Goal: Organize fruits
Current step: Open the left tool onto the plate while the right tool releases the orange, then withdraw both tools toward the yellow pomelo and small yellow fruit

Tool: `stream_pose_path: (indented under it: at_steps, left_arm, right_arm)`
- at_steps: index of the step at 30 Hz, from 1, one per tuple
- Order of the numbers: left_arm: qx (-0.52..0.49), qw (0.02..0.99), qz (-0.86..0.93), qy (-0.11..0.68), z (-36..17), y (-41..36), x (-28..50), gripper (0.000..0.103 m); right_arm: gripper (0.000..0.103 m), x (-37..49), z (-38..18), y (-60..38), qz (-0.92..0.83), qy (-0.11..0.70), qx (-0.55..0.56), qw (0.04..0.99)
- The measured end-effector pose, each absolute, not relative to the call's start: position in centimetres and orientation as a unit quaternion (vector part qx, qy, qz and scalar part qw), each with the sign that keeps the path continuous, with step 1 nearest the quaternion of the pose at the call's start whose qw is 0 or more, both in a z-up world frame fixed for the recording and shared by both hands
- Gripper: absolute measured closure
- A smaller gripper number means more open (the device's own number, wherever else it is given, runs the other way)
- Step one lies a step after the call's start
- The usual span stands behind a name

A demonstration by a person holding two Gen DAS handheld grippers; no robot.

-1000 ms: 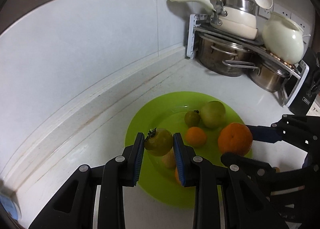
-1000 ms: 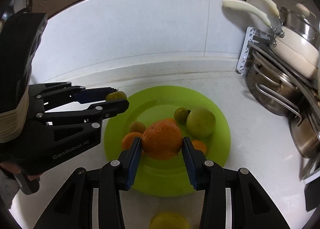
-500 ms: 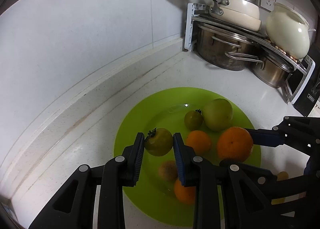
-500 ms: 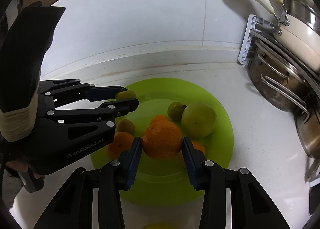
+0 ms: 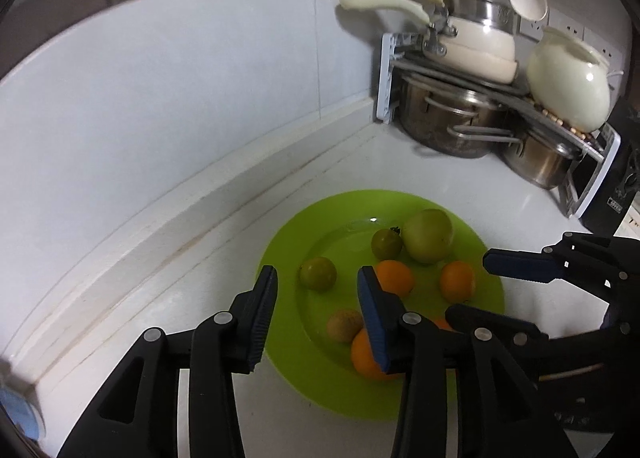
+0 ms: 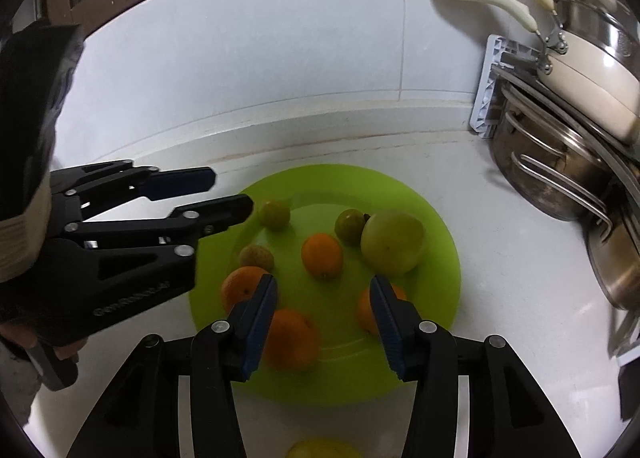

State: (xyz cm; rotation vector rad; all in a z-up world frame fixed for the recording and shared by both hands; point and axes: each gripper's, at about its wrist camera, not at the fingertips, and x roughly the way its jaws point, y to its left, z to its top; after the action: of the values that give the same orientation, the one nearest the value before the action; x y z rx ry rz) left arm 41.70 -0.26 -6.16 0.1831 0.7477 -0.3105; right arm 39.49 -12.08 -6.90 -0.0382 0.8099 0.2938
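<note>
A lime-green plate (image 5: 340,214) (image 6: 436,258) on the white counter holds several fruits. My left gripper (image 5: 316,286) (image 6: 232,191) hovers over the plate's left edge, its jaws opening. A small green fruit (image 5: 318,273) (image 6: 275,215) lies on the plate just beyond its tips, untouched by the pads. My right gripper (image 6: 322,286) (image 5: 468,284) is over the plate's near side, jaws opening too. A large orange (image 6: 290,338) rests on the plate by its left finger, free of the pads. A big pale green fruit (image 6: 392,242) sits toward the plate's right.
A rack (image 5: 386,78) with steel pots (image 6: 552,178) and cream pans stands in the back right corner. The tiled wall runs close behind the plate. A yellow fruit (image 6: 320,450) lies on the counter at the near edge. A gloved hand (image 6: 24,178) holds the left gripper.
Both grippers have opened. The green fruit has left the left gripper's pads and the large orange the right gripper's; both now lie on the plate. The left gripper has drawn back slightly.
</note>
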Motion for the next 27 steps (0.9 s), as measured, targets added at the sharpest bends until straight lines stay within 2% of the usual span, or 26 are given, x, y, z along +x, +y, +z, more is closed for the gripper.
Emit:
stream_pose_path:
  at_steps: [12,27]
  left_arm:
    - [0.063,0.937,-0.15,0.31,-1.6,-0.4,35.4,0.045]
    - [0.068,0.941,-0.168,0.286,0.0,-2.6,27.8,0.031]
  right_arm:
    - [0.054,34.4,-3.5,-13.8,0.122,0.348,-0.002,0.929]
    - [0.054,27.8,-1.0,-17.6,0.088,0.31,-0.004,0.947]
